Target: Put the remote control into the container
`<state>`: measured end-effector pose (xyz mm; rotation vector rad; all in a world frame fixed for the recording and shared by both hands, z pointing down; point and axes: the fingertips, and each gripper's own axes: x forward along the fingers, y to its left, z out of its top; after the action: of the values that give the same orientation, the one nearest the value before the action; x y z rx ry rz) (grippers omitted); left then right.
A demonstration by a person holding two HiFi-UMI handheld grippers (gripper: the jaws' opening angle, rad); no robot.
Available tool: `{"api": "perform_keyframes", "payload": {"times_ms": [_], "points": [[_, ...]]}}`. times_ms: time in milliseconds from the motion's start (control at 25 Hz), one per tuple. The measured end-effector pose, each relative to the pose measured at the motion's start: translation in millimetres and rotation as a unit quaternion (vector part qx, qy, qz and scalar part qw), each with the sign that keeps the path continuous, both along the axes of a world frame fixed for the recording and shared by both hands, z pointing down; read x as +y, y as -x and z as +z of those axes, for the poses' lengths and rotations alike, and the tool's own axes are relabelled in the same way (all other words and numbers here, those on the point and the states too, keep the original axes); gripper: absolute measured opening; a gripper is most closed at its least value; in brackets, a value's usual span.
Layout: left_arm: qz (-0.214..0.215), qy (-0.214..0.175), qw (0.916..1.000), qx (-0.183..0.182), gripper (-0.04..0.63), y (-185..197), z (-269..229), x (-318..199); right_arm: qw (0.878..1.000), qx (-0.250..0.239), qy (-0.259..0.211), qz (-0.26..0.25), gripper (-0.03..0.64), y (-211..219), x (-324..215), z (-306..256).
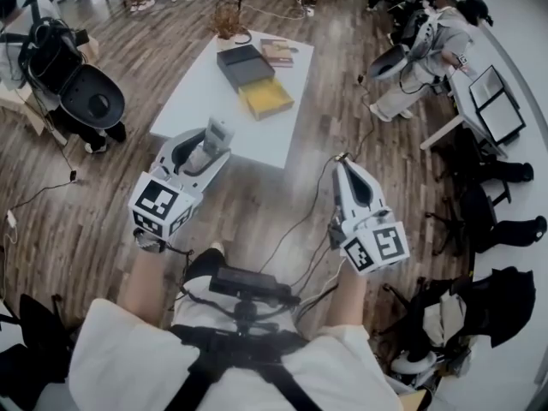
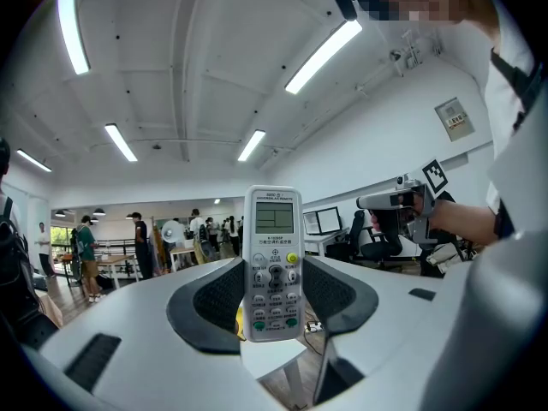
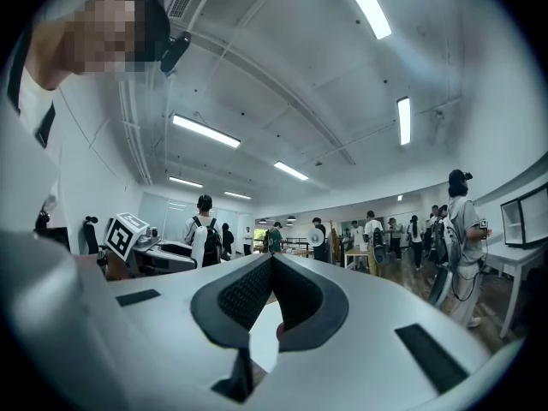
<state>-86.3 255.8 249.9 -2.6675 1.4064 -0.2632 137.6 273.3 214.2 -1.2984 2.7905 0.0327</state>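
My left gripper (image 1: 206, 152) is shut on a white remote control (image 1: 217, 133), which stands upright between the jaws with its screen and buttons facing the left gripper view's camera (image 2: 273, 264). Both grippers are held up and point roughly level into the room. My right gripper (image 1: 342, 160) is shut with nothing in it, its black pads meeting at the tips (image 3: 272, 260). Ahead, on a white table (image 1: 195, 92), lie a dark grey box (image 1: 243, 64) and, beside it, an open yellow container (image 1: 265, 98). Both grippers hang short of the table's near edge.
A book (image 1: 278, 51) and a small brown object (image 1: 226, 22) also lie on the table. A black chair (image 1: 86, 92) stands at the left. A seated person (image 1: 419, 50) and desks with monitors (image 1: 497, 101) are at the right. Cables run across the wooden floor.
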Motion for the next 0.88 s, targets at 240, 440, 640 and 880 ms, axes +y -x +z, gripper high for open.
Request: {"api": "perform_keyframes", "payload": {"times_ms": [240, 440, 640, 880], "points": [[0.015, 0.009, 0.9998, 0.003, 0.230, -5, 9, -38, 1.000, 0.030, -0.005, 0.004, 0.003, 2, -32, 8], [0.024, 0.002, 0.9997, -0.003, 0.230, 8, 23, -113, 0.999, 0.034, 0.002, 0.019, 0.003, 15, -99, 21], [0.031, -0.009, 0.9994, -0.014, 0.230, -5, 8, -142, 0.999, 0.048, -0.008, 0.025, 0.003, 10, -127, 10], [0.043, -0.009, 0.9988, -0.022, 0.230, 2, 2, -198, 0.998, 0.044, -0.012, 0.031, 0.003, 19, -180, -4]]}}
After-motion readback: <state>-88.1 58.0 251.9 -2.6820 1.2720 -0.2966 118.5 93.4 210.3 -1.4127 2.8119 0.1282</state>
